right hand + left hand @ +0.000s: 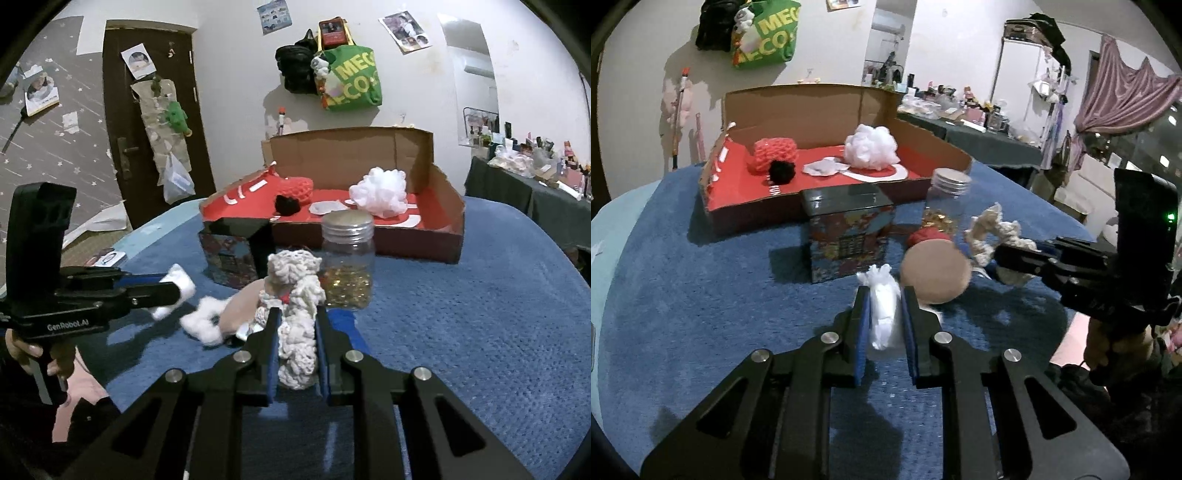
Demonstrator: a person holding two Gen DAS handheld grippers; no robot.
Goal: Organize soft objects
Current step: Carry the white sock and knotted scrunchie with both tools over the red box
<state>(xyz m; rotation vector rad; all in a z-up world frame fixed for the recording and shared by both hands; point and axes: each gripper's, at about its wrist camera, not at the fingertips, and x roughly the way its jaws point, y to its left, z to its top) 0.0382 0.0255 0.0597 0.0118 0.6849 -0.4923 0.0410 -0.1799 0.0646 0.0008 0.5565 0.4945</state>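
Both grippers loaded, soft items pinched just above the blue cloth.

Left gripper [884, 314] clamped on a white cotton wad [882, 317]; right gripper [297, 347] clamped on a cream crocheted scrunchie [295, 314], beside the glass jar [347, 258]. Both look featherlight and squashy, likely to sag or slip; a mid-body pinch suits them. Red-lined cardboard box [713, 206] behind already holds a white pouf [871, 146].

Red-lined box [738, 184], blue cloth [701, 295]
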